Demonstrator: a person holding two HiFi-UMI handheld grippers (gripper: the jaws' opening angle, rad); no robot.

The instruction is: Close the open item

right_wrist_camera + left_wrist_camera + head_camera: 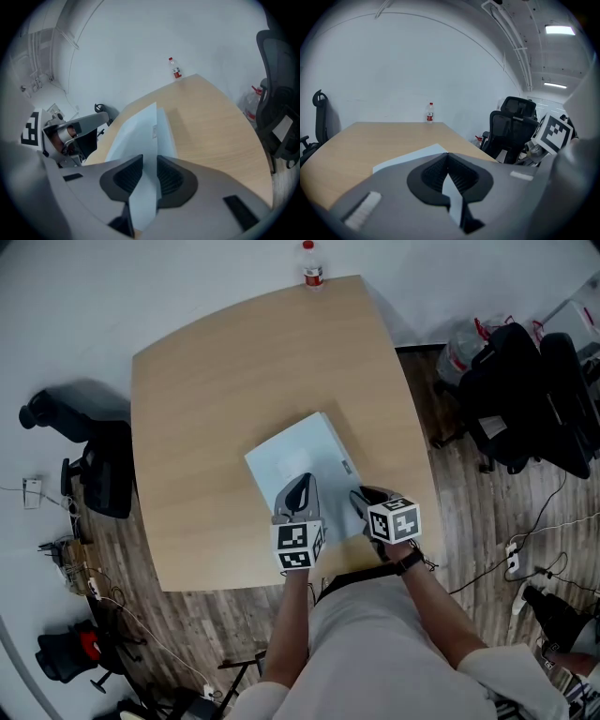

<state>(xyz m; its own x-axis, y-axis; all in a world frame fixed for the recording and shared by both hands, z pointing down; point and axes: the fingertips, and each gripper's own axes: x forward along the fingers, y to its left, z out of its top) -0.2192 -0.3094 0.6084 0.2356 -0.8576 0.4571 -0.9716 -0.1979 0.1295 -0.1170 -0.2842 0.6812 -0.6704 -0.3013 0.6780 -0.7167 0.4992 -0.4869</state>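
My left claw (298,487) and right claw (362,496) are each clamped on the lid (140,136) of the white box (309,451). I should lower both sides evenly, without twisting.

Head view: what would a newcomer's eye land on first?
A white box lies mid-table on the tan table, in front of the person. The left gripper and the right gripper both grip its thin lid at the near edge. A lone bottle stands at the table's far edge.
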